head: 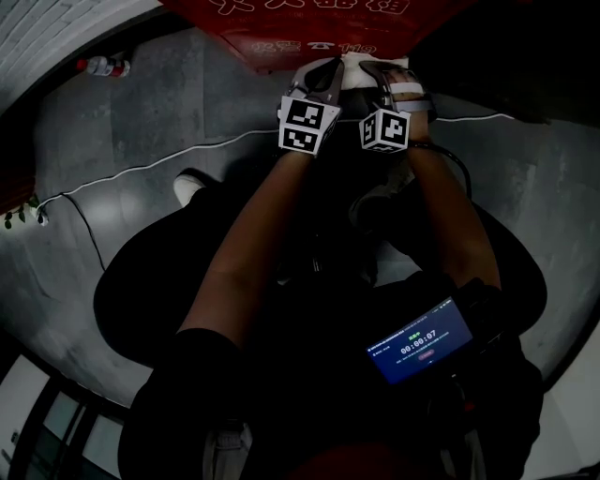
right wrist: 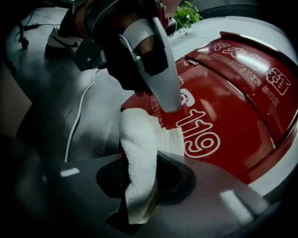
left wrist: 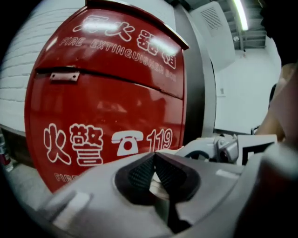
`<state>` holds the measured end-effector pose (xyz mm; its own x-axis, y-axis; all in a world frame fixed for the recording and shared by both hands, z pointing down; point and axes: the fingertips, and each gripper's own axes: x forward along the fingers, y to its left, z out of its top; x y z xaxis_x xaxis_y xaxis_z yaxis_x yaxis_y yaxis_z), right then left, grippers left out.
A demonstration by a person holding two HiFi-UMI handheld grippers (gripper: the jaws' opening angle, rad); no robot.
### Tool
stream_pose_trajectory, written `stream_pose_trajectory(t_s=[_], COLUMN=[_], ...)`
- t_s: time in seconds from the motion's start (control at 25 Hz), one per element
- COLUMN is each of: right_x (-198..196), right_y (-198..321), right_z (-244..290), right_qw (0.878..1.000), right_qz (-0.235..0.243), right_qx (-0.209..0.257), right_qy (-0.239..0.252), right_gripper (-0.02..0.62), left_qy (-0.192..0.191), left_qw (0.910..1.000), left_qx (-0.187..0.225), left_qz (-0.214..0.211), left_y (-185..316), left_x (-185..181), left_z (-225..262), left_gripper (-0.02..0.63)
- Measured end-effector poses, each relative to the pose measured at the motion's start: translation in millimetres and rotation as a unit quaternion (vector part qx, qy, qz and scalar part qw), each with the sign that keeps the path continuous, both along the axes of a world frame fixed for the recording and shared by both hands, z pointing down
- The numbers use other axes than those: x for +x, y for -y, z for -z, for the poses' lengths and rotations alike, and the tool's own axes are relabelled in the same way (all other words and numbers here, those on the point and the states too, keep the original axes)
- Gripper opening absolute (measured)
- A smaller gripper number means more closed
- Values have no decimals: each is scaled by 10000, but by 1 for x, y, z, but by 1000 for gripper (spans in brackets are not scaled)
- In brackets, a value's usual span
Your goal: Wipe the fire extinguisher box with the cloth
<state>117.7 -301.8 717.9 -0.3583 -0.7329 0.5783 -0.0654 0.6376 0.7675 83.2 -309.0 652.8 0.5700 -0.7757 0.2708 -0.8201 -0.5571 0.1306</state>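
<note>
The red fire extinguisher box [head: 309, 23] [left wrist: 107, 93] [right wrist: 233, 97] carries white print and "119". Both grippers are held close together in front of it. My right gripper [head: 392, 82] [right wrist: 139, 179] is shut on a white terry cloth [right wrist: 138, 153] [head: 358, 66], which stands up out of the jaws against the box's lower front. My left gripper [head: 317, 80] [left wrist: 154, 160] is shut, its pads meeting at the tips. In the right gripper view, the left gripper [right wrist: 165, 100] hangs just above the cloth's top edge. A pale strip of cloth [left wrist: 170, 150] shows behind the left fingertips.
A white cable [head: 141, 169] runs across the grey floor left of the box. A bottle [head: 103, 66] lies at the far left, a green plant [right wrist: 188, 14] beyond. The person's shoe [head: 190, 186] and a chest-mounted screen [head: 419, 342] are below.
</note>
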Motion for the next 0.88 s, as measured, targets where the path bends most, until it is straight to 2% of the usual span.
stream_pose_trajectory(t_s=[0.28, 0.56, 0.72, 0.88], right_x=[-3, -8, -12, -28], right_y=[-3, -2, -2, -15], right_z=[-55, -78, -66, -31], right_qw=[9978, 9949, 9939, 9958], right_qz=[-67, -97, -119, 10], right_qx=[-632, -944, -1076, -913], right_qy=[-206, -344, -217, 40], right_gripper=[104, 104, 107, 109], left_qy=[118, 159, 180, 149], left_qw=[9992, 9988, 9988, 9986], left_qx=[-384, -452, -392, -285], left_qz=[86, 113, 229, 429], left_y=[-3, -3, 0, -4], left_x=[-11, -18, -33, -50], left_z=[-36, -42, -32, -9], left_gripper=[-2, -2, -2, -2])
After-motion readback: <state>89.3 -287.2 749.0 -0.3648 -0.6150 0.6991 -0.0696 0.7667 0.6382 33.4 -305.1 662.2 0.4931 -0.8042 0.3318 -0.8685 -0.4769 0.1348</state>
